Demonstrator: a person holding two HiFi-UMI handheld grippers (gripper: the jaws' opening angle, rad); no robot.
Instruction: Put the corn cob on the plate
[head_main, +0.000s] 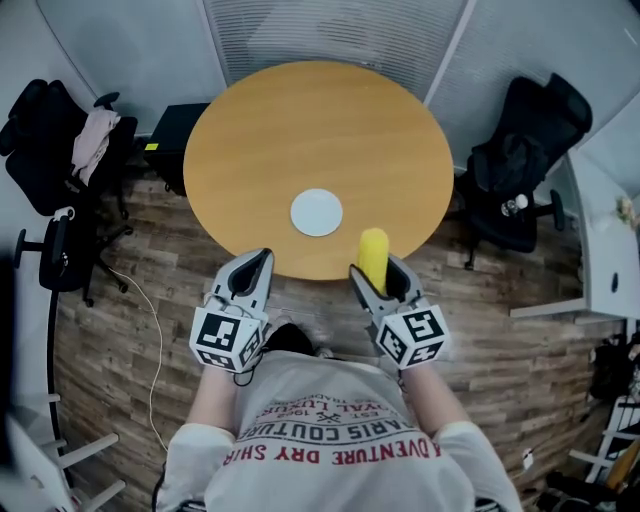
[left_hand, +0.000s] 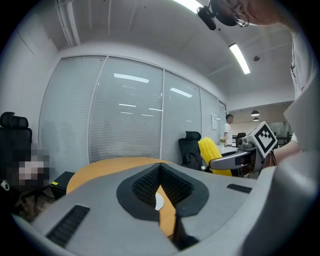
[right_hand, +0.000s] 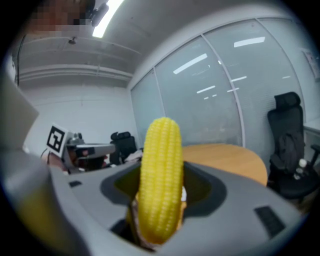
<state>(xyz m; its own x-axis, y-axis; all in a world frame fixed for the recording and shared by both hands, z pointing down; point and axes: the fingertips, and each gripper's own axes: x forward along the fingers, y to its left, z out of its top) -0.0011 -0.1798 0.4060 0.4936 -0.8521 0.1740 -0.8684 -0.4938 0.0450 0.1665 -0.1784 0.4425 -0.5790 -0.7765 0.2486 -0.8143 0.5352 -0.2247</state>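
Head view, right gripper (head_main: 381, 272) holds corn cob (head_main: 373, 250)

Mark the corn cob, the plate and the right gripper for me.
corn cob (head_main: 373, 248): head view, middle of the cob's exposed yellow part.
plate (head_main: 316, 213): head view, bare centre of the white plate.
right gripper (head_main: 377, 272): head view, midway between its fingertips, where they clamp the cob.
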